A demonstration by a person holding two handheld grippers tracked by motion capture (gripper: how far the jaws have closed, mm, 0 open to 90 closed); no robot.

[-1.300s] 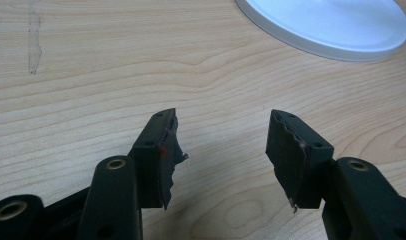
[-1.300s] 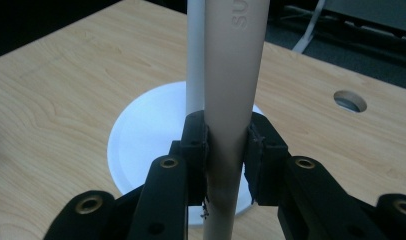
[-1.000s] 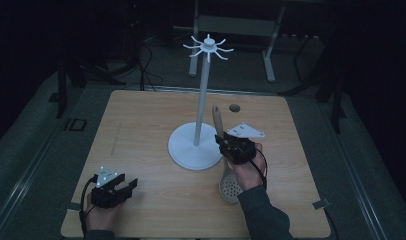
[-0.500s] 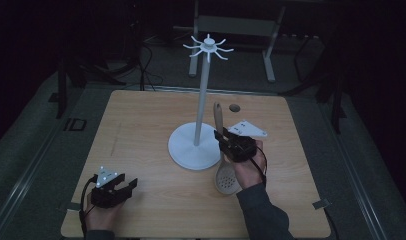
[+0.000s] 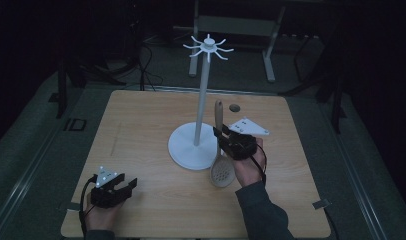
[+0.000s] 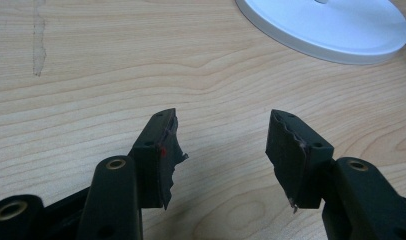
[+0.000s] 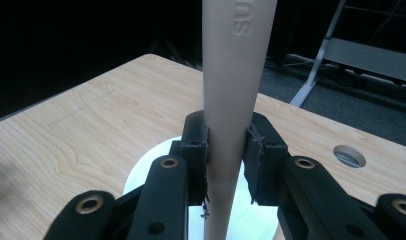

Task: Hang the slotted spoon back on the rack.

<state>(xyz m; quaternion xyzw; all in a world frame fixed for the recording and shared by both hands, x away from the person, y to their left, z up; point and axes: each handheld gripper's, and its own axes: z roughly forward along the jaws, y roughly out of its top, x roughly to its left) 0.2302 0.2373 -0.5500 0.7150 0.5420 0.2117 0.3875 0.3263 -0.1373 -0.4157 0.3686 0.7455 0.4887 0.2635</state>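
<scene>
Gripping the slotted spoon (image 5: 220, 150) by its handle, our right tool (image 5: 225, 137) holds it beside the white stand (image 5: 200, 135); our left tool (image 5: 122, 184) rests released on the tabletop (image 5: 141, 130).

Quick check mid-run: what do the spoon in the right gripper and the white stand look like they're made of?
Slotted spoon: matte beige, smooth, with raised moulded lettering on the handle, so probably silicone or plastic. Hook stand: uniform white with a faint sheen on its round base; painted metal or plastic, can't tell which. Table: pale wood-grain surface.

room: dim | floor (image 5: 36, 125): grey-green | metal frame (image 5: 231, 30): behind wooden table (image 5: 141, 130)
</scene>
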